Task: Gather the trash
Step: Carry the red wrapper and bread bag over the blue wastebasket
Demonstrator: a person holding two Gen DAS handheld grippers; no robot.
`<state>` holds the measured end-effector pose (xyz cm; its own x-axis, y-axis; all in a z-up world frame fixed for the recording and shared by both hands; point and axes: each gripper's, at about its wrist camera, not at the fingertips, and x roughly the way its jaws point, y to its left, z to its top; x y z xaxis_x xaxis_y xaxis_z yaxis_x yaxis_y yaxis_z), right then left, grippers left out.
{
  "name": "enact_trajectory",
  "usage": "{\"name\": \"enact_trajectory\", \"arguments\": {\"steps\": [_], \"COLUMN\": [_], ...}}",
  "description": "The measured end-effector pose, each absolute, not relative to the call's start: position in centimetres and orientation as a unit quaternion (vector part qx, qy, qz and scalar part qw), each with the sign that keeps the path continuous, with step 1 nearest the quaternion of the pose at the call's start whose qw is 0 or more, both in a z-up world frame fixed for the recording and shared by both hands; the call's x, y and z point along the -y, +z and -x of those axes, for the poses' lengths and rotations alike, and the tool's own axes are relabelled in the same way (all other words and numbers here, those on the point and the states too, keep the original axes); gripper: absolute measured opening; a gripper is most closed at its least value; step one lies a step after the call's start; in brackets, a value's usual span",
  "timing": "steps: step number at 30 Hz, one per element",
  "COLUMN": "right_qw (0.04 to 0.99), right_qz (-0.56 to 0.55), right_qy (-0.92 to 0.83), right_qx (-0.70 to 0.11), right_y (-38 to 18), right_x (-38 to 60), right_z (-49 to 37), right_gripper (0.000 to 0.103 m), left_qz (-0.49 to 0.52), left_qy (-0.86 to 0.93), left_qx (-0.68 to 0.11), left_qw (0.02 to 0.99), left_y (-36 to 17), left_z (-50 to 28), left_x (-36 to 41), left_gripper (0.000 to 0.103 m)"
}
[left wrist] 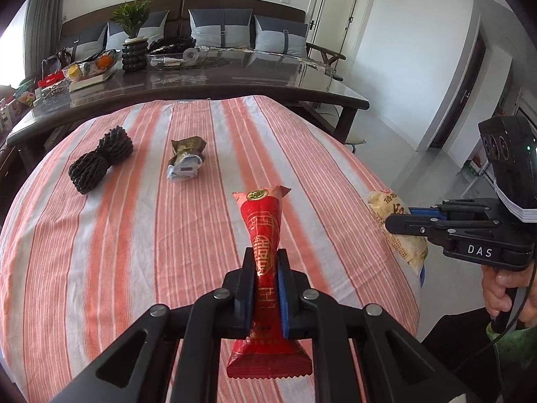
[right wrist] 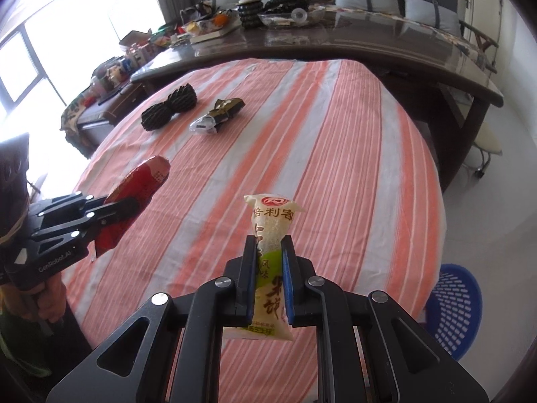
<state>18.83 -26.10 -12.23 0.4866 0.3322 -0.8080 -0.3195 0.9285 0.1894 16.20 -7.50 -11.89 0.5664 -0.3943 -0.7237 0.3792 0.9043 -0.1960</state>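
The left gripper (left wrist: 265,258) is clenching a red wrapper (left wrist: 263,231) at its pinched middle, holding it above the striped cloth (left wrist: 134,235) that is covering the worktop. The right gripper (right wrist: 268,248) is gripping a cream wrapper (right wrist: 272,221) the same way, its fingers (right wrist: 249,258) pressing the packet's waist, also raised over the cloth. Each gripper is showing in the other's view, the left at (right wrist: 127,206) and the right at (left wrist: 399,223), both near the cloth's edges. Farther back, a black foam net (left wrist: 100,161) and a crumpled green-and-white wrapper (left wrist: 186,161) are lying on the cloth, close together but apart. A blue basket (right wrist: 453,305) is sitting on the floor beside the worktop, to the right.
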Motion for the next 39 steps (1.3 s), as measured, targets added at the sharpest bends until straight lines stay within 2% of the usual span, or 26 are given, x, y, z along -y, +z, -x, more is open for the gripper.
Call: {"name": "enact_trajectory", "arguments": {"steps": [12,22,29,39], "right_qw": [0.875,0.89,0.89,0.869], "right_qz": [-0.026,-0.038,-0.062,-0.124], "right_qy": [0.16,0.095,0.017,-0.071], "right_qx": [-0.457,-0.444,-0.451,-0.474], "right_y": [-11.3,-10.5,-11.6,-17.2], "right_x": [31.7,39.0,47.1,57.1], "right_z": [-17.2,-16.3,-15.7,-15.7], "right_gripper": [0.012,0.012,0.012,0.012], "left_qz": [-0.027,-0.021,-0.013,-0.011], "left_qy": [-0.252,-0.333,-0.397,-0.452], "left_qx": [-0.388,-0.399,-0.426,-0.464], "left_qw": [0.886,0.854,0.813,0.762], "left_y": [-9.6,-9.3,-11.1,-16.9], "left_z": [-15.9,-15.6,-15.9,-17.2], "left_x": [15.2,23.2,31.1,41.7], "left_gripper": [0.01,0.01,0.01,0.01]}}
